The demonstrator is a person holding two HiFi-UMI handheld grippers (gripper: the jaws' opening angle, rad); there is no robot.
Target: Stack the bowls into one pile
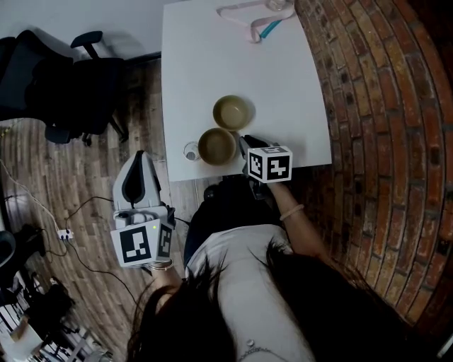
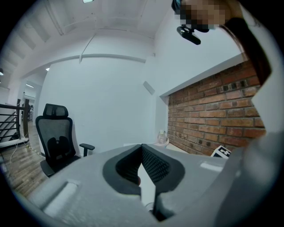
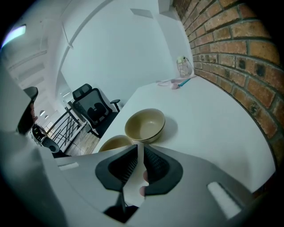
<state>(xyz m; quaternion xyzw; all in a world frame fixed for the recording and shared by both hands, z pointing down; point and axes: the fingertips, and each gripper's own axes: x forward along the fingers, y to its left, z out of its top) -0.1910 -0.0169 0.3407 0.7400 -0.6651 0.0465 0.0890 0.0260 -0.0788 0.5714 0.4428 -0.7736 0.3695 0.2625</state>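
Observation:
Two beige bowls stand apart on the white table (image 1: 283, 85). The far bowl (image 1: 231, 112) (image 3: 145, 125) is upright and empty. The near bowl (image 1: 216, 146) (image 3: 114, 144) sits by the table's front edge. My right gripper (image 1: 245, 146) (image 3: 140, 148) hovers just right of the near bowl, jaws together with nothing between them. Left of the table, my left gripper (image 1: 141, 159) (image 2: 142, 148) hangs over the wooden floor, jaws together and empty, pointing toward the far wall.
A small clear round object (image 1: 191, 151) lies left of the near bowl. At the table's far end are a clear jar (image 1: 279, 6) (image 3: 184, 67) and a teal item (image 1: 270, 28). A black office chair (image 1: 71, 78) (image 2: 55, 137) stands left; a brick wall (image 1: 382, 106) runs along the right.

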